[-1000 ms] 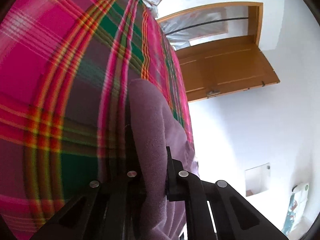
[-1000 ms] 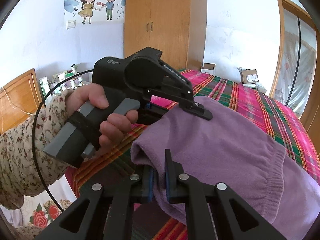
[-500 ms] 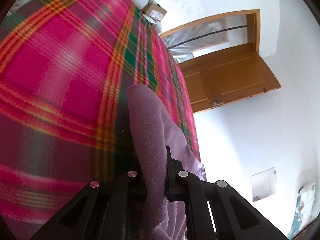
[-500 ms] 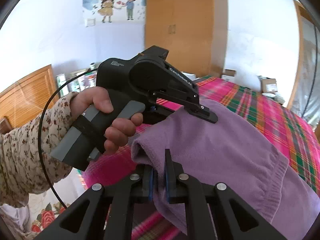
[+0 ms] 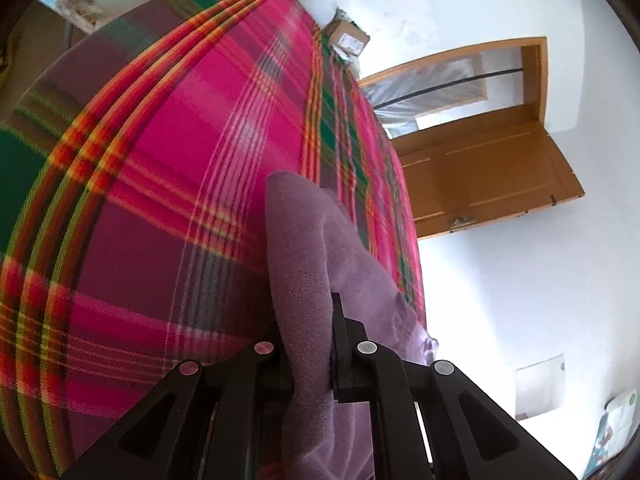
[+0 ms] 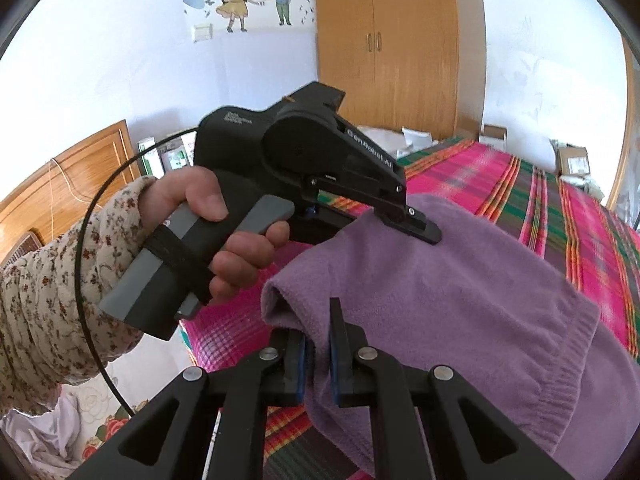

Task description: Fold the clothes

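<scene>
Right wrist view: each hand-held gripper [image 6: 318, 350] clamps the purple sweater [image 6: 460, 312], apparently stretched lengthwise toward the right.

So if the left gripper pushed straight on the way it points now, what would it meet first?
Probably the plaid bedspread. The left gripper, shut on a fold of the purple sweater, aims slantwise down at the bed; nothing else shows ahead, though depth is unclear.
</scene>
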The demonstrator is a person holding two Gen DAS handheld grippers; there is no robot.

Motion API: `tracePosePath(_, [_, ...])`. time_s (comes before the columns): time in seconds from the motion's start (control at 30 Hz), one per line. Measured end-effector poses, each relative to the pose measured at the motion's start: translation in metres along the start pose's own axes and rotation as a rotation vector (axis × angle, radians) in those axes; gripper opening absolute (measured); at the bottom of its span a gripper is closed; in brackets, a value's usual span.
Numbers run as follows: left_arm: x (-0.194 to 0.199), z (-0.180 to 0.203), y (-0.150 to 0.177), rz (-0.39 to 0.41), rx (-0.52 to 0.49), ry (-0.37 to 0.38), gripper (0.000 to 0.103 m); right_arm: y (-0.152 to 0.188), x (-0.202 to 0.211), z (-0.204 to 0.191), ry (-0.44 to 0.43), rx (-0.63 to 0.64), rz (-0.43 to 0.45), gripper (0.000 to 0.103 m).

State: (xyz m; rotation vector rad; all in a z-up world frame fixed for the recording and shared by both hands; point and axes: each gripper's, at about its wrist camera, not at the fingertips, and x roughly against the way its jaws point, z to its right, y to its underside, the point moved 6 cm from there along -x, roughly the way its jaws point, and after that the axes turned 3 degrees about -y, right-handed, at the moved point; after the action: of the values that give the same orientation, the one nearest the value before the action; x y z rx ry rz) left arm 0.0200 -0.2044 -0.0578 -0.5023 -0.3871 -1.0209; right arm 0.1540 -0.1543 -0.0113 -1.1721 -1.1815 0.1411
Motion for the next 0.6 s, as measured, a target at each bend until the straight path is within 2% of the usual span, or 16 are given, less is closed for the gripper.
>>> tracePosePath(0.07, [0.001,-0.005,0.001,0.003,0.007,-0.014,0.014,0.001,-0.004,0.001,-0.008,-0.008,-0.020,0.012])
tracePosePath(0.1, [0.004,-0.010,0.003,0.007,0.007,-0.018,0.021,0.001,-0.004,0.002,-0.012,-0.010,-0.022,0.012])
tracePosePath(0.3, [0.025,-0.014,0.007,0.076,0.027,-0.077,0.037,0.001,-0.004,0.005,-0.047,-0.005,-0.038,0.020])
tracePosePath(0.47, [0.057,-0.006,0.012,0.173,0.007,-0.144,0.037,0.001,0.018,0.002,-0.063,-0.002,0.006,0.026])
tracePosePath(0.6, [0.078,0.013,0.018,0.248,-0.059,-0.208,0.037,0.000,0.057,0.005,-0.084,-0.028,0.101,0.032])
